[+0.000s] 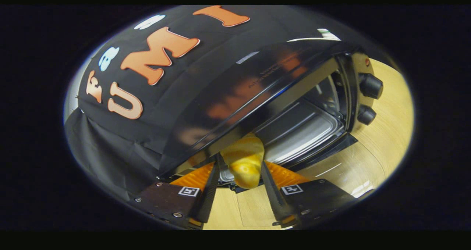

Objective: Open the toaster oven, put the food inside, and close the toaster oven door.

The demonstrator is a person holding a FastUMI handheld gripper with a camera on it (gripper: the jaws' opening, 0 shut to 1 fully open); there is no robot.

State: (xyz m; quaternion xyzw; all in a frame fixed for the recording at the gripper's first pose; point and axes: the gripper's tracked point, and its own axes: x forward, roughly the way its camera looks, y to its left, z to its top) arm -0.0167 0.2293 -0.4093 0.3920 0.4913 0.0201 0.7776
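Note:
A black toaster oven (235,95) stands on the wooden table, seen tilted, with its door (323,152) folded down open. Inside lies a shiny metal tray (301,130). My gripper (241,163) is shut on a golden-yellow piece of food (244,161), a bread-like lump held between both fingers. The food hangs at the mouth of the oven, just over the front edge of the tray, under the oven's top front lip.
Two black knobs (369,86) sit on the oven's control panel beside the opening. The light wooden table (382,143) runs past the oven and under the fingers. Black cloth wall hangs behind the oven.

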